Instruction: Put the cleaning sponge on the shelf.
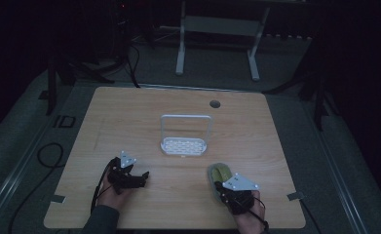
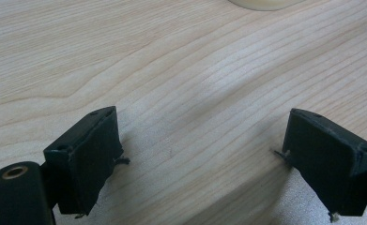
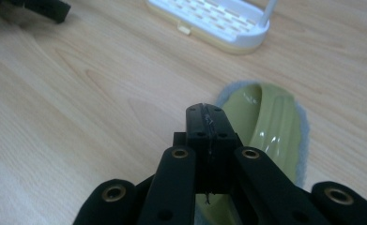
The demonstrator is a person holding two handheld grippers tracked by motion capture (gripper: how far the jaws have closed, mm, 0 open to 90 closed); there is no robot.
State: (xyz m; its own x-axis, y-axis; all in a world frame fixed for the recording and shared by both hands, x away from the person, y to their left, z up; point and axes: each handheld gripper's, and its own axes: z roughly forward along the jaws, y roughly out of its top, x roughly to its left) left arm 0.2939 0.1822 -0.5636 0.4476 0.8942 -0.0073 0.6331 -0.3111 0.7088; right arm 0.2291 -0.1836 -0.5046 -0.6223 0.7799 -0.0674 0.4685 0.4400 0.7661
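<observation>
A green oval dish (image 1: 219,173) lies on a grey mat near the table's front right. In the right gripper view the dish (image 3: 270,126) sits just right of my right gripper (image 3: 204,110), whose jaws are pressed together over its left rim; I see nothing between the pads. From above, my right gripper (image 1: 218,187) points at the dish's near end. My left gripper (image 1: 142,176) rests at the front left, and in its own view the left gripper (image 2: 200,150) stands open over bare wood. A white slotted rack (image 1: 185,145) with a tall wire handle stands mid-table.
The wooden table (image 1: 129,117) has a round cable hole (image 1: 215,104) at the back. The rack (image 3: 214,21) lies beyond the dish, with the left gripper (image 3: 40,7) farther left. A white frame (image 1: 217,29) stands on the dark floor behind.
</observation>
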